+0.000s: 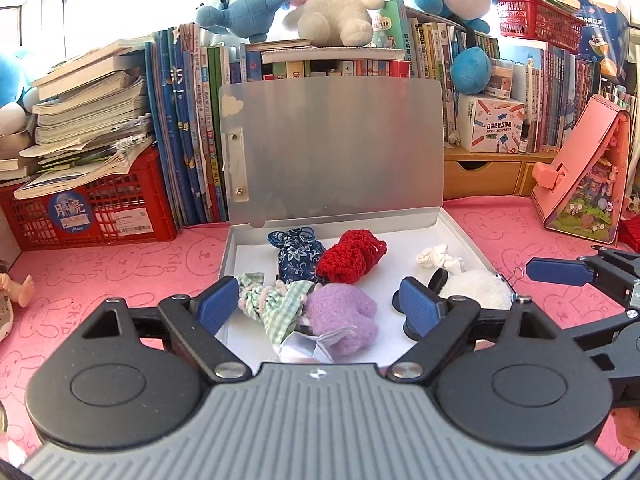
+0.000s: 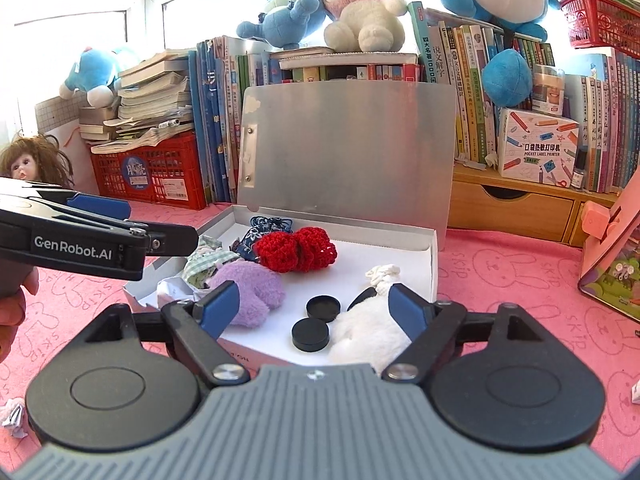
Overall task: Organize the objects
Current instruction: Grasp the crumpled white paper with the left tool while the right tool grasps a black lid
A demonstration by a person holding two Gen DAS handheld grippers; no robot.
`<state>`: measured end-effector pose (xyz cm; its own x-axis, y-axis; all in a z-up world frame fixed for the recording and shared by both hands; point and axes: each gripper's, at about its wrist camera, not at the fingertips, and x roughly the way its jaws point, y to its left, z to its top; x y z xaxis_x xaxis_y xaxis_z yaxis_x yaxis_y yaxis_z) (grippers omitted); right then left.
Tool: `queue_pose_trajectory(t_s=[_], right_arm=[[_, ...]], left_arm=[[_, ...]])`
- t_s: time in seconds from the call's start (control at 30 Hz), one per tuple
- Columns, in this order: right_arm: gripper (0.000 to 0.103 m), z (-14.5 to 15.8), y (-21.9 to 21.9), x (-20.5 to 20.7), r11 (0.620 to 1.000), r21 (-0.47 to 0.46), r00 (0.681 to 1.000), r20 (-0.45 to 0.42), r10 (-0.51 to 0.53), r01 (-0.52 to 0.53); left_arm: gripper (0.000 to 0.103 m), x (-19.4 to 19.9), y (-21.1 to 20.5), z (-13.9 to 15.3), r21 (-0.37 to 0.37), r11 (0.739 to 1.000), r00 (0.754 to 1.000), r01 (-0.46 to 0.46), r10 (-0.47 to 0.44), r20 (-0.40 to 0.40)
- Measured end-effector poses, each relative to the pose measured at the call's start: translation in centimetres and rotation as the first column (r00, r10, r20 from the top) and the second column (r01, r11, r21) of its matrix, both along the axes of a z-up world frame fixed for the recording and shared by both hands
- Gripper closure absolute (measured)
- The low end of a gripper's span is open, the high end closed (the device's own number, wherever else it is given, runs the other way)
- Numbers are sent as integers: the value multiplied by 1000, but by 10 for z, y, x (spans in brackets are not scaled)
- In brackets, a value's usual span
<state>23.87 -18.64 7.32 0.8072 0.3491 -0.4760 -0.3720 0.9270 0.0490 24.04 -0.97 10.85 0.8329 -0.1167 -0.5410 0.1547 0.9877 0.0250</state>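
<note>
An open white box (image 1: 230,258) (image 2: 434,264) with a raised grey lid (image 1: 336,148) lies on the pink mat. Inside are a blue floral pouch (image 1: 298,254), a red knitted piece (image 1: 352,256) (image 2: 296,252), a green checked cloth (image 1: 276,304), a purple fluffy item (image 1: 344,314) (image 2: 248,292), a white fluffy item (image 1: 476,288) (image 2: 368,332), a white knotted cloth (image 1: 438,258) (image 2: 384,274), crumpled paper (image 1: 306,346) and two black discs (image 2: 316,320). My left gripper (image 1: 318,306) is open and empty over the box's near left part. My right gripper (image 2: 314,310) is open and empty over the near right part.
Books, a red crate (image 1: 92,208) and plush toys (image 1: 332,12) line the back. A wooden drawer unit (image 2: 516,204) and a pink toy house (image 1: 588,172) stand right. A doll (image 2: 32,160) sits left; crumpled paper (image 2: 14,420) lies on the mat.
</note>
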Motion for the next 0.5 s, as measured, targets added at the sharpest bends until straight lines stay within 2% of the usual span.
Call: queue_pose_trajectory(t_s=[0.17,0.4,0.5], right_arm=[[12,-1,10,-27,998,-23,998,24,61,-61],[12,-10,31,-65,983,-81,985,42,169,-165],[12,-17,40,-78,974,-97,978,36,207,-203]], left_arm=[[12,-35,15,2,-26,1000,1000,-13,13,11],[11,-91,31,-12,-44,998,998,-47,48,40],[5,-113,39,-19,-39,997,997,-64,66,47]])
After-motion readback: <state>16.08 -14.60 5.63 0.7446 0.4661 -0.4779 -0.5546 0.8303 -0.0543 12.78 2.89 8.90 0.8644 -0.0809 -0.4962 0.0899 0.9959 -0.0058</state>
